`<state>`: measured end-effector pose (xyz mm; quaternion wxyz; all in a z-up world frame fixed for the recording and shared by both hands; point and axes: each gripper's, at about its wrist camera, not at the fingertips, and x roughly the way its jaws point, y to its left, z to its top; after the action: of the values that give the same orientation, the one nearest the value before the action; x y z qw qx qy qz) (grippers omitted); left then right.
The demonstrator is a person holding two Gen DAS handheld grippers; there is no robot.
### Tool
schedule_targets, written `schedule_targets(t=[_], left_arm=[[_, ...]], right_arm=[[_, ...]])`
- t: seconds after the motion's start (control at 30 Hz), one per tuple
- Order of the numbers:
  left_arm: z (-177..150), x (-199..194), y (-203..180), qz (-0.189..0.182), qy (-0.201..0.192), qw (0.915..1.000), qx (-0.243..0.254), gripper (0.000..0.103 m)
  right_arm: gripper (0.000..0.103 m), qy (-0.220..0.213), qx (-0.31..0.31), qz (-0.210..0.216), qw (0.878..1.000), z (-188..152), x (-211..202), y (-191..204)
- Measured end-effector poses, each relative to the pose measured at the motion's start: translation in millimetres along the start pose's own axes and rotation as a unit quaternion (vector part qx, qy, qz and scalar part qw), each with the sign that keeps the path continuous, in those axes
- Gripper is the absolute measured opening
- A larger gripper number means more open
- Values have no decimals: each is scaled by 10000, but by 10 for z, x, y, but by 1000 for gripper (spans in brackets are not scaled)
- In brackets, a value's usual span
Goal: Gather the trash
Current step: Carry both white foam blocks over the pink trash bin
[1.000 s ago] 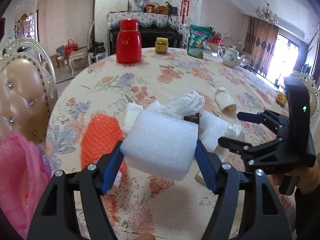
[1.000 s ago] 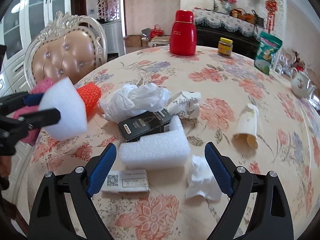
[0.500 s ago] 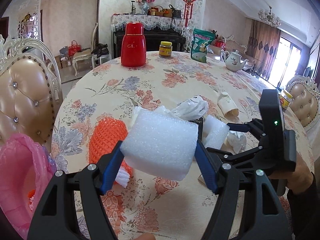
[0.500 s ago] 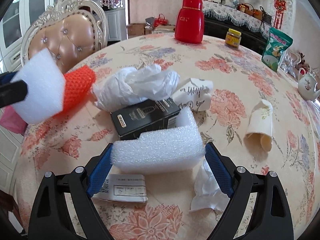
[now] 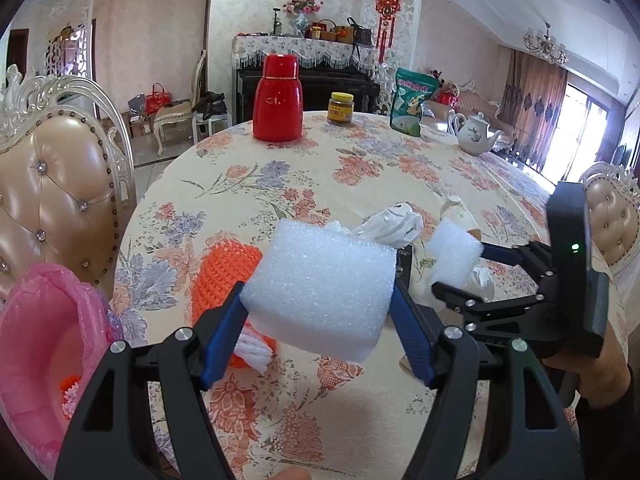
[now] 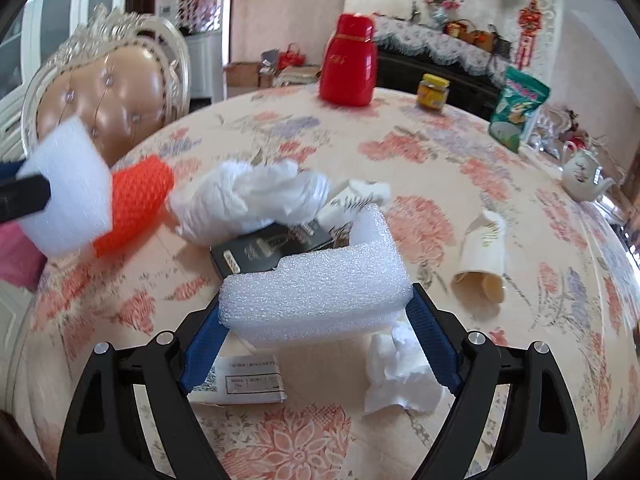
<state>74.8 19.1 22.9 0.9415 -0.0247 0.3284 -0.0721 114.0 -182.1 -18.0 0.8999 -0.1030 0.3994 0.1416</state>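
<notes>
My left gripper (image 5: 318, 296) is shut on a white foam block (image 5: 320, 280), held above the table's left edge beside a pink bag (image 5: 40, 340). Just beyond the block an orange net (image 5: 224, 276) lies on the cloth. My right gripper (image 6: 316, 304) is shut on an L-shaped foam piece (image 6: 320, 288), lifted slightly over a black box (image 6: 268, 248). In the left wrist view the right gripper (image 5: 460, 268) shows at the right with that foam piece (image 5: 452, 246). A white plastic bag (image 6: 252, 196), a crumpled tissue (image 6: 400, 372), a printed slip (image 6: 244, 380) and a tipped paper cup (image 6: 484, 252) lie around.
At the far side of the round floral table (image 5: 360, 168) stand a red flask (image 5: 278, 100), a jar (image 5: 341, 108), a green snack bag (image 5: 412, 102) and a teapot (image 5: 476, 134). A padded chair (image 5: 52, 184) stands at the table's left.
My right gripper has closed on the L-shaped foam piece and lifted it off the table. The left gripper keeps the foam block; more of the pink bag shows.
</notes>
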Motion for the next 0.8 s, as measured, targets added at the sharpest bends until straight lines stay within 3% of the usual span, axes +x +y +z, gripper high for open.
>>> schedule_targets(t=[0.4,0.8], left_arm=[[0,-179,92,52,-191,9997,-143,69],[-11,-481,397,266,-479,9978,-379,69]], right_arm=[[81,-296,485,-166,9982,83,-351,-4],[81,-627,726,68,9954,196,-631,105]])
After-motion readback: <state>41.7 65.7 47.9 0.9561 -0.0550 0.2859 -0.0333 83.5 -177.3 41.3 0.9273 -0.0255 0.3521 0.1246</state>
